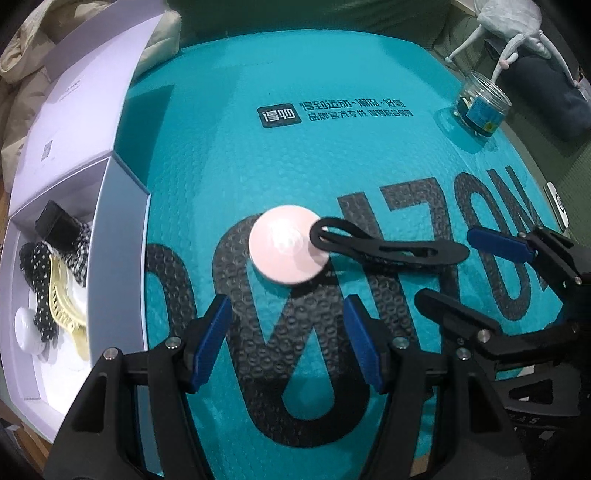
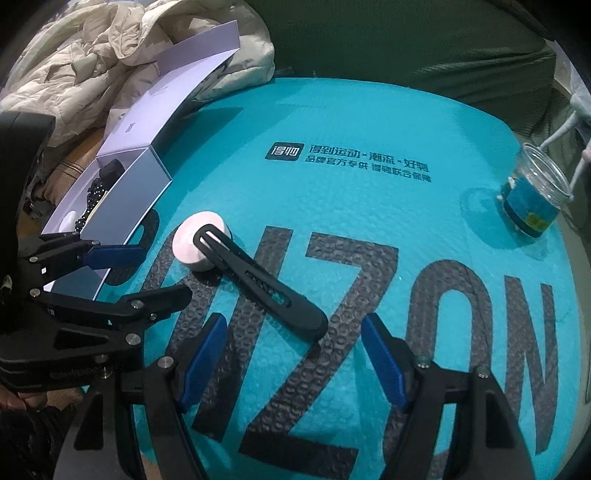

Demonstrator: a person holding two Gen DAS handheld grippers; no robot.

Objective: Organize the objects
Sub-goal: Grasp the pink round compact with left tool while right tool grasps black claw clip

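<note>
A round pale pink compact (image 1: 288, 249) (image 2: 197, 242) lies on the teal bubble mailer (image 1: 332, 155). One end of a long black hair clip (image 1: 388, 247) (image 2: 258, 280) rests on top of it. My left gripper (image 1: 288, 343) (image 2: 164, 271) hovers open just short of the compact, nothing between its blue pads. Beside it, my right gripper (image 2: 295, 356) (image 1: 447, 266) is open and empty too, near the clip's wide end. An open lilac box (image 1: 122, 236) (image 2: 125, 192) on the left holds a polka-dot hair tie (image 1: 40, 280), a yellow claw clip (image 1: 66, 295), a small black box (image 1: 55, 221) and a white round thing (image 1: 26, 328).
A clear jar with a blue label (image 1: 480, 107) (image 2: 532, 195) stands at the mailer's far right corner, with a grey plush toy (image 1: 517, 26) behind it. A beige quilted jacket (image 2: 92, 66) lies behind the box. Dark green fabric (image 2: 406, 48) borders the far side.
</note>
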